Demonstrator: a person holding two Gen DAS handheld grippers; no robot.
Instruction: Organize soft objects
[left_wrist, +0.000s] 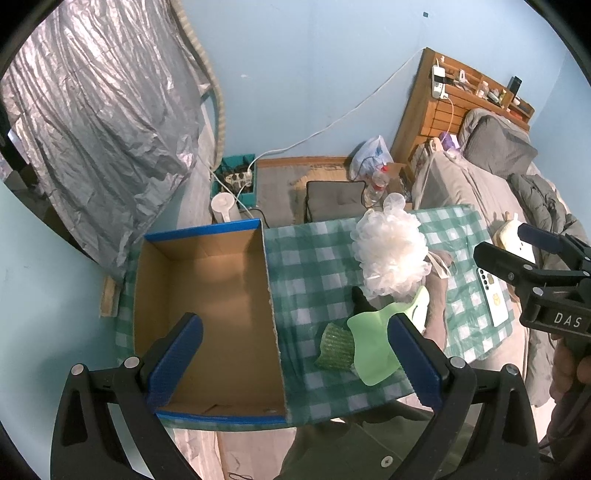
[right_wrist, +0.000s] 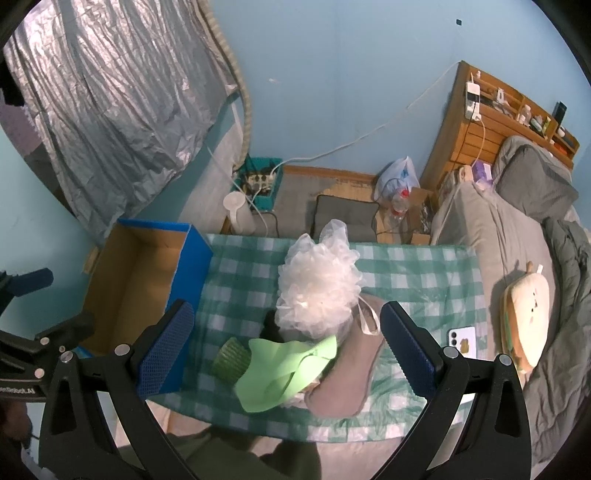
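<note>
Hovering with fingers spread wide and nothing between them, the left gripper hangs above the near edge of an open cardboard box at the left of the green checked cloth. The right gripper, equally wide and empty, is above the pile just right of the box: a white mesh pouf at the far side, a light green cloth, a green scrubber and a grey-brown sock-like piece nearer. A white phone lies on the cloth's right edge, with a plush toy beyond it on the bed.
</note>
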